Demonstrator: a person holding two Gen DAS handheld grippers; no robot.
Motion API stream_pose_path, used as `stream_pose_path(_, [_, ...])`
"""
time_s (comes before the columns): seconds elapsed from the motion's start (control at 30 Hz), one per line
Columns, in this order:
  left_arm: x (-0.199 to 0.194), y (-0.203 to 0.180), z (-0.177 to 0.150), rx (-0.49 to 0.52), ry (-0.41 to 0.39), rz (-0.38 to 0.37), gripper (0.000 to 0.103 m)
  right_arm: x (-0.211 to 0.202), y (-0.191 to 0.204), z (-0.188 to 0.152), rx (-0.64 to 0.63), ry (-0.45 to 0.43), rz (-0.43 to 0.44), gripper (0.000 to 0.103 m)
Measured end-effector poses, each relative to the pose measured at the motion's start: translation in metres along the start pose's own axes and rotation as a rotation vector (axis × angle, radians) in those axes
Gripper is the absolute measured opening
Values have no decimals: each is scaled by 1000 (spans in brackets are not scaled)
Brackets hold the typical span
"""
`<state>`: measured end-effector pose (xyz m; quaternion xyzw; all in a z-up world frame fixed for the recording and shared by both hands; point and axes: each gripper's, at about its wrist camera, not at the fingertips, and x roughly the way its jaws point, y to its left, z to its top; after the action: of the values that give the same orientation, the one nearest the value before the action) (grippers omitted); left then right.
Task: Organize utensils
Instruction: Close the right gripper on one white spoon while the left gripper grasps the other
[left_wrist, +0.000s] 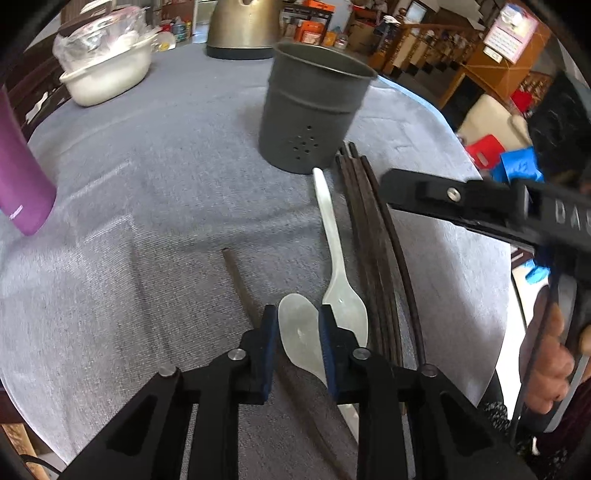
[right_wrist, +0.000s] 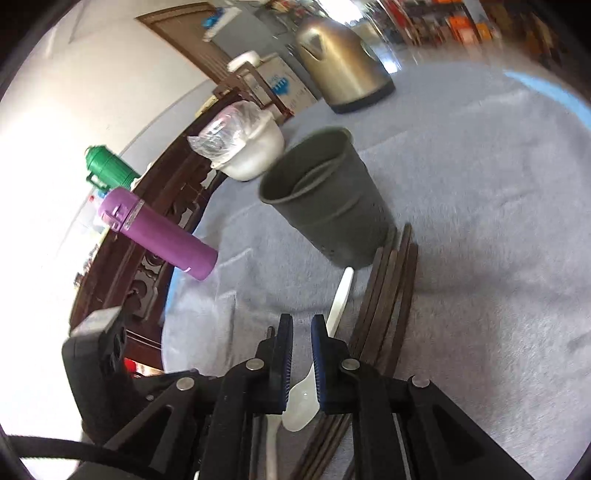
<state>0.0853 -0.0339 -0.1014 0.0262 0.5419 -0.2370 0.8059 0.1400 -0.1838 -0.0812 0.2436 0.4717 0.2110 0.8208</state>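
— Where are the utensils seen?
— On the cloth-covered table (left_wrist: 147, 221). A bundle of dark chopsticks (left_wrist: 373, 240) and a long spoon (left_wrist: 332, 236) are laid side by side, their far ends just beside the upright grey holder (left_wrist: 306, 122). A lone chopstick (left_wrist: 240, 284) is set apart to the left.
— And the jaws?
— The left gripper (left_wrist: 298, 310) is shown with jaws drawn narrow around a second spoon (left_wrist: 297, 332); whether it is pinched cannot be told. The right gripper (right_wrist: 302, 325) is held over the chopsticks, jaws almost closed, nothing caught between them
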Motion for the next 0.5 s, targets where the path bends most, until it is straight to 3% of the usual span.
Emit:
stream_pose_path(0.07, [9, -1, 0, 12, 10, -3, 11, 5, -6, 1, 40, 27, 31, 15])
stream_pose_path(0.23, [15, -1, 2, 21, 5, -38, 6, 18, -11, 5, 91, 86, 53, 19])
stream_pose_path(0.33, [9, 1, 4, 17, -17, -53, 5, 31, -13, 9, 122, 136, 23, 28])
stream_pose_path(0.5, [-19, 15, -2, 8, -67, -62, 5, 53, -13, 11, 151, 219, -83, 29])
